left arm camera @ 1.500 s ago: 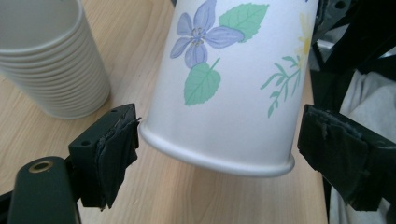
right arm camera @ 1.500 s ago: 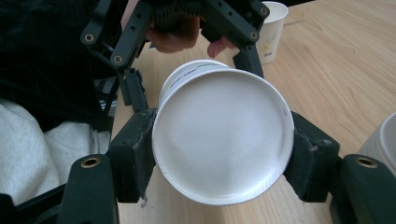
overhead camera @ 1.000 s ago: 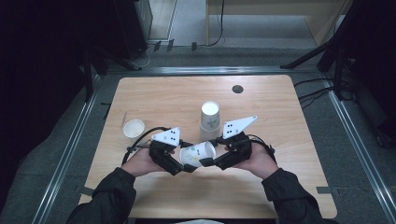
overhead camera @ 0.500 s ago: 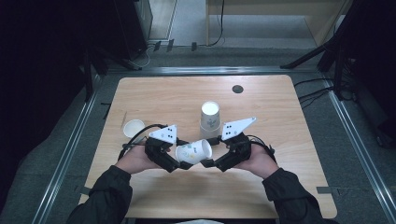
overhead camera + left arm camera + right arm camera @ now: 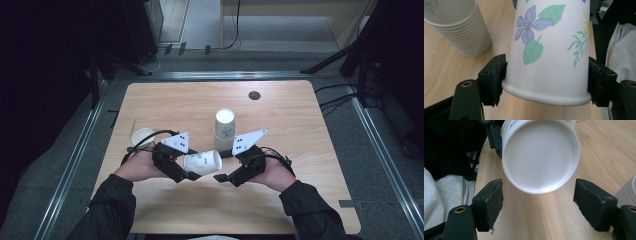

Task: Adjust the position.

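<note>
Left gripper is clamping a flowered paper cup near its rim, pads pressing both sides; jaws have just been closing on it. Cup is lying sideways above the table, base pointing at the right gripper. Right gripper is sitting wide apart just off the cup's base, not touching; it has just been opening. Beyond: upside-down cup stack is standing mid-table, single cup at the left edge.
</note>
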